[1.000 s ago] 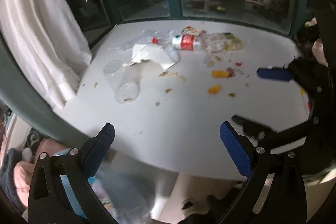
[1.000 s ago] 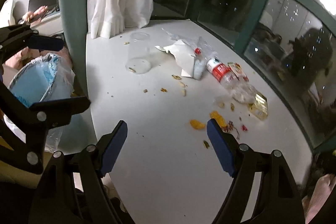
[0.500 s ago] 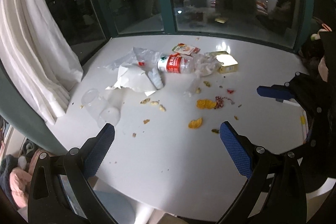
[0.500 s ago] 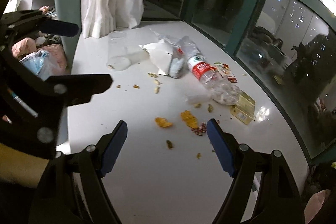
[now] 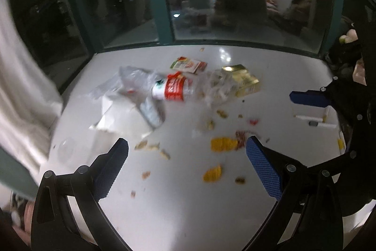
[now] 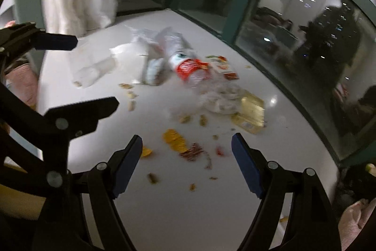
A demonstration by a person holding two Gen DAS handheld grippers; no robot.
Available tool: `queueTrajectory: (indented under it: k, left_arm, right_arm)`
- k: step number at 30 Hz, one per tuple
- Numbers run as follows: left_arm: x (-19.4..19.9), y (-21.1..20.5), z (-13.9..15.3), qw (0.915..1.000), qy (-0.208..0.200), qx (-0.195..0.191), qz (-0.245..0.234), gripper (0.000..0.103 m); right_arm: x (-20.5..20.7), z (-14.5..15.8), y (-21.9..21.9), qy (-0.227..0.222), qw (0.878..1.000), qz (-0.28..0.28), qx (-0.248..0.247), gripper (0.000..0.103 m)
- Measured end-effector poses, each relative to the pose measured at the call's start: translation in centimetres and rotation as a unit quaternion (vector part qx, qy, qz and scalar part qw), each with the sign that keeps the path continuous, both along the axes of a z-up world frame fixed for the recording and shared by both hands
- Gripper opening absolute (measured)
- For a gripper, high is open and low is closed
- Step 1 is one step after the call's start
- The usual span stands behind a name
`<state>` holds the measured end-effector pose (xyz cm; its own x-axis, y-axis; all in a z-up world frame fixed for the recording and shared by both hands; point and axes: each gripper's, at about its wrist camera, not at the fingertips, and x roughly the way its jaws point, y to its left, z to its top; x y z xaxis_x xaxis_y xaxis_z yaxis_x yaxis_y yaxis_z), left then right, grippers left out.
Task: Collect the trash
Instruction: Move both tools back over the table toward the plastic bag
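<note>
We have closed on the litter; both grippers, left and right, gape empty, probably targeting the bottle.

The left wrist view looked forward and down over the white table toward the dark windows; the right wrist view faced the same litter from farther right, angled leftward; both shared the crushed bottle and gold carton; each glimpsed the other gripper.
</note>
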<state>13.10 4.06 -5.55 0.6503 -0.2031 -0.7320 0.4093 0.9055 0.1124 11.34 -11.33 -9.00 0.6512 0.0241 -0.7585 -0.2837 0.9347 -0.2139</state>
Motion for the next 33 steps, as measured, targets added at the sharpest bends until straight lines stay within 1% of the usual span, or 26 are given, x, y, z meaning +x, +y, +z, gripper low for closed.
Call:
queueTrajectory:
  k: [2, 3, 6, 10, 14, 20, 26, 30, 33]
  left_arm:
    - [1.4, -0.5, -0.1, 0.9999, 0.004, -0.007, -0.013, 0.097]
    - [2.1, -0.8, -0.1, 0.9997, 0.000, -0.013, -0.019, 0.097]
    - [3.9, -1.9, -0.4, 0.9993, 0.001, -0.013, -0.034, 0.097]
    - [5.8, -3.3, -0.4, 0.9985, 0.004, -0.020, -0.051, 0.097]
    - [7.2, -4.4, -0.5, 0.9983, -0.003, -0.020, -0.054, 0.097]
    - [8.9, -6.0, -1.0, 0.9978, -0.010, -0.009, -0.064, 0.097]
    - [10.5, -7.6, -3.0, 0.9977, 0.011, -0.001, -0.067, 0.097]
    - [11.7, -8.5, -4.4, 0.9979, 0.025, 0.003, -0.060, 0.097]
    - [12.5, -9.0, -5.0, 0.9981, 0.029, 0.003, -0.054, 0.097]
  right_arm:
    - [1.3, 0.2, -1.1, 0.008, 0.999, -0.037, 0.016, 0.075]
    - [1.9, 0.3, -1.7, 0.009, 0.998, -0.057, 0.018, 0.075]
    - [3.1, 0.4, -3.3, 0.009, 0.995, -0.098, 0.020, 0.075]
    - [4.0, 0.7, -4.9, 0.007, 0.991, -0.129, 0.020, 0.075]
    - [5.1, 0.7, -6.3, 0.008, 0.989, -0.144, 0.016, 0.075]
    - [6.6, 0.3, -8.2, 0.009, 0.987, -0.159, 0.024, 0.075]
    - [8.2, -1.0, -9.7, 0.020, 0.984, -0.173, 0.031, 0.075]
    - [9.3, -1.9, -10.6, 0.029, 0.983, -0.179, 0.037, 0.075]
    - [10.2, -2.6, -11.6, 0.033, 0.981, -0.185, 0.050, 0.075]
